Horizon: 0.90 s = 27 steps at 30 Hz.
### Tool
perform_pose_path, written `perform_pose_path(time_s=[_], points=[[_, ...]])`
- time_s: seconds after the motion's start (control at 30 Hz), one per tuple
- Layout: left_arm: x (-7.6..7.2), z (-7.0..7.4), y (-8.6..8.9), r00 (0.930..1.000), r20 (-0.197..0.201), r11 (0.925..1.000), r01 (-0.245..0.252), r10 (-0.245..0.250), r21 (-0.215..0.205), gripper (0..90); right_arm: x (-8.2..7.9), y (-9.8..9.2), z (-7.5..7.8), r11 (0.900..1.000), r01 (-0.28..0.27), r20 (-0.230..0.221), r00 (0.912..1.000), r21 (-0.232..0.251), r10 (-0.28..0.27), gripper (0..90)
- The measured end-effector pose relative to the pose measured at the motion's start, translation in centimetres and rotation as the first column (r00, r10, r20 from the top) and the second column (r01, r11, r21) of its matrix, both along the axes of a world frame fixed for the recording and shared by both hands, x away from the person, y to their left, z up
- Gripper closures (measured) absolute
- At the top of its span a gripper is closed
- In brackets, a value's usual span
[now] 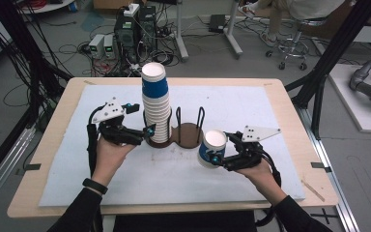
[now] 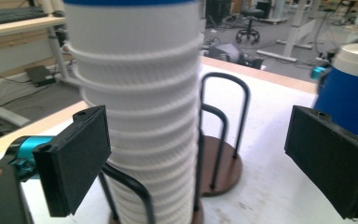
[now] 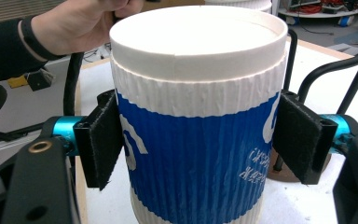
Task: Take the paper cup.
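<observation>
At the right of the white mat:
Right gripper: the black two-jaw right gripper [image 1: 217, 158] is clamping its pads on both sides of a single blue-and-white ribbed paper cup [image 3: 198, 116], which is standing inverted with its white base upward.
Single cup's place: it is sitting just right of the brown holder, near the person's edge of the table.
Left gripper: the black two-jaw left gripper [image 1: 147, 131] is holding its jaws wide apart, with the tall stack of white ribbed paper cups [image 2: 137, 112] showing between them but the pads not pressing on it.
Stack: it is standing upright in the left ring of the brown round-based holder with black wire loops [image 1: 189, 133], topped by a blue-banded cup.
Holder's right ring: it is standing bare.
Surface: the white mat [image 1: 251, 111] is lying on a light wooden table [image 1: 290, 104].
</observation>
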<state>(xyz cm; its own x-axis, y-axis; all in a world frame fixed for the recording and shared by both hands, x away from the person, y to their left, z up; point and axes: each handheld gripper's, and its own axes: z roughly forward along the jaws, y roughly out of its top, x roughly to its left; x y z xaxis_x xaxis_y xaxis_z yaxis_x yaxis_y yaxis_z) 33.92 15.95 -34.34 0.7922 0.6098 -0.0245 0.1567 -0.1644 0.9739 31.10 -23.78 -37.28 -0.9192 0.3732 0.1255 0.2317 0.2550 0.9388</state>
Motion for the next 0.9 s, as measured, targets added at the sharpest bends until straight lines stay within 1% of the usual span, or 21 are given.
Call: perform_pose_path(time_s=[0.07, 0.1, 0.13, 0.23, 0.27, 0.3, 0.33, 0.37, 0.4, 0.47, 0.53, 0.6, 0.63, 0.7, 0.73, 0.77, 0.9], points=[[-0.5, -0.4, -0.1, 0.9999, -0.011, 0.9999, 0.006, -0.006, -0.015, 6.9, 0.0, 0.0, 0.0, 1.000, -0.002, 0.000, 1.0000, 0.000, 0.002, 24.4], [-0.5, -0.4, -0.1, 0.9999, -0.011, 0.9999, 0.006, -0.006, -0.015, 6.8, 0.0, 0.0, 0.0, 1.000, -0.002, 0.002, 1.0000, 0.000, 0.002, 24.4], [-1.0, -0.8, -0.3, 0.9996, -0.020, 0.9996, 0.021, -0.022, -0.017, 6.8, 0.0, 0.0, 0.0, 1.000, -0.001, 0.002, 1.0000, 0.000, 0.001, 24.4], [-1.4, -1.1, -0.5, 0.9996, -0.016, 0.9996, 0.024, -0.025, -0.014, 6.9, 0.0, 0.0, 0.0, 1.000, 0.000, 0.001, 1.0000, 0.000, 0.000, 24.4], [-1.9, -1.5, -0.7, 0.9995, -0.012, 0.9993, 0.030, -0.030, -0.023, 6.9, 0.0, 0.0, 0.0, 1.000, -0.001, 0.002, 1.0000, -0.002, 0.001, 24.4], [-1.9, -1.5, -0.7, 0.9995, -0.012, 0.9993, 0.030, -0.030, -0.023, 6.8, 0.0, 0.1, 0.0, 1.000, -0.004, -0.002, 1.0000, -0.002, 0.004, 24.4], [-2.4, -1.8, -0.9, 0.9994, -0.005, 0.9991, 0.035, -0.036, -0.025, 6.9, 0.0, 0.0, -0.1, 1.000, -0.003, 0.001, 1.0000, -0.005, 0.003, 24.4], [-2.4, -1.8, -0.9, 0.9994, -0.005, 0.9991, 0.035, -0.036, -0.025, 6.9, 0.0, 0.0, -0.1, 1.000, -0.003, 0.001, 1.0000, -0.005, 0.003, 24.4], [-3.0, -2.2, -1.1, 0.9993, 0.004, 0.9991, 0.038, -0.038, -0.019, 6.8, 0.0, 0.0, -0.1, 1.000, 0.000, 0.004, 1.0000, -0.005, 0.000, 24.4], [-3.2, -2.4, -1.1, 0.9989, 0.002, 0.9987, 0.047, -0.047, -0.019, 6.8, 0.0, 0.0, -0.1, 1.000, 0.001, 0.004, 1.0000, -0.005, -0.001, 24.4], [-3.7, -3.1, -1.4, 0.9980, -0.012, 0.9979, 0.061, -0.061, -0.021, 6.9, 0.0, 0.0, -0.1, 1.000, 0.002, 0.010, 0.9999, -0.008, -0.002, 24.4], [-3.9, -3.4, -1.5, 0.9975, -0.014, 0.9974, 0.069, -0.069, -0.022, 6.9, 0.0, -0.1, -0.1, 1.000, 0.003, 0.012, 0.9999, -0.009, -0.003, 24.4], [-4.0, -3.6, -1.6, 0.9971, -0.013, 0.9970, 0.075, -0.075, -0.020, 6.9, 0.0, -0.1, -0.2, 1.000, 0.004, 0.012, 0.9999, -0.010, -0.004, 24.4], [-4.5, -4.0, -1.7, 0.9968, 0.000, 0.9968, 0.080, -0.080, -0.003, 6.9, 0.0, -0.1, -0.2, 1.000, 0.006, 0.012, 0.9999, -0.012, -0.006, 24.4], [-4.8, -4.1, -1.8, 0.9957, -0.003, 0.9957, 0.093, -0.093, 0.000, 6.9, 0.1, -0.2, -0.3, 1.000, 0.009, 0.010, 0.9999, -0.015, -0.009, 24.4], [-4.8, -4.1, -1.8, 0.9957, -0.003, 0.9957, 0.093, -0.093, 0.000, 6.9, 0.1, -0.2, -0.3, 1.000, 0.009, 0.006, 0.9999, -0.015, -0.009, 24.3], [-4.9, -4.3, -2.0, 0.9955, 0.000, 0.9954, 0.095, -0.095, 0.014, 6.9, 0.2, -0.2, -0.3, 1.000, 0.012, 0.016, 0.9998, -0.012, -0.012, 24.4]])
